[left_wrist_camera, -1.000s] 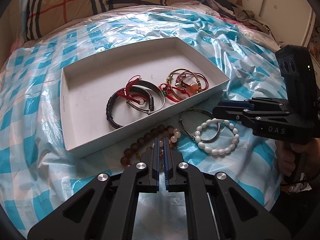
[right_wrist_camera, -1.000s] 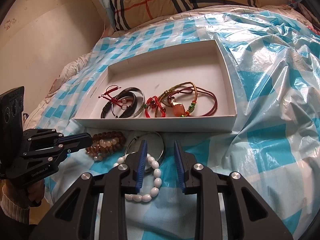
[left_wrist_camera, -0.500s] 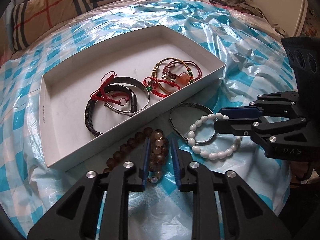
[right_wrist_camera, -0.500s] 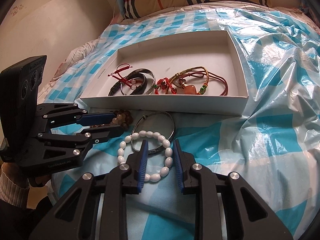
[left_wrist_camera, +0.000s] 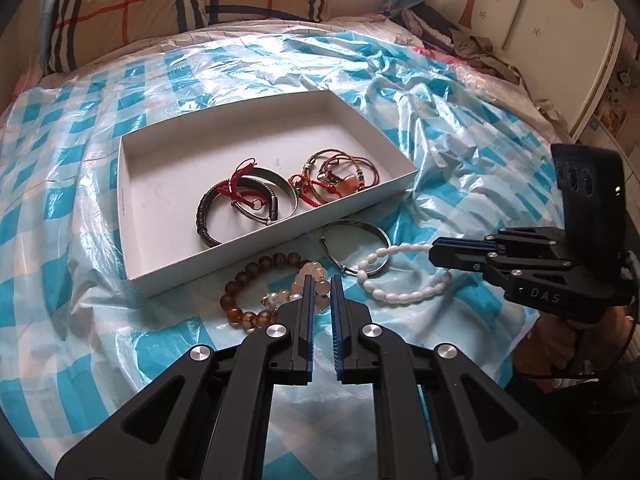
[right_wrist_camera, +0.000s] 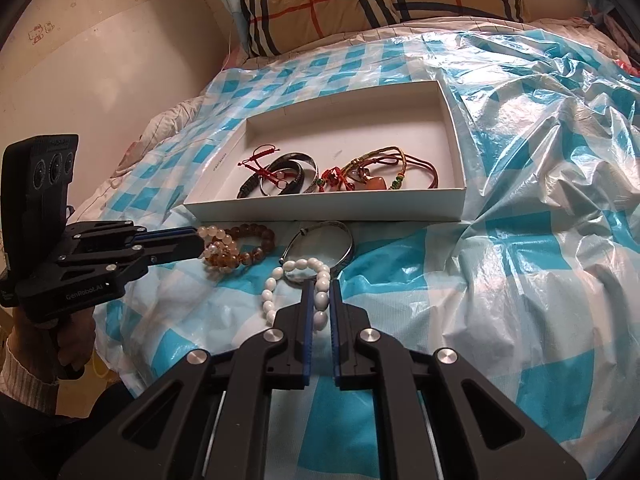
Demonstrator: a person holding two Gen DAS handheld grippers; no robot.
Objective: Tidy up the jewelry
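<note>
Jewelry is seen in two groups: several pieces lie inside a shallow white rectangular cardboard tray (left_wrist_camera: 132, 184) at the centre of both views, namely a dark braided leather bangle (left_wrist_camera: 206, 216), a plain silver metal bangle (left_wrist_camera: 286, 200) and a tangle of red and gold cord bracelets (left_wrist_camera: 336, 178). Below the tray's near wall, on the blue-and-white checked plastic sheet (left_wrist_camera: 80, 184), a brown and pale peach bead bracelet (left_wrist_camera: 256, 280), a thin silver wire bangle (left_wrist_camera: 354, 226) and a white oval-bead bracelet (left_wrist_camera: 400, 294) are laid. The left gripper (left_wrist_camera: 321, 280) has just been narrowed, and its blue-lined jaws are clamped on pale beads of the brown bracelet. The right gripper (right_wrist_camera: 321, 284) has likewise just been drawn in, and beads of the white bracelet are pinched between its jaws. A plaid pillow (right_wrist_camera: 380, 0) is seen at the top of the frame.
</note>
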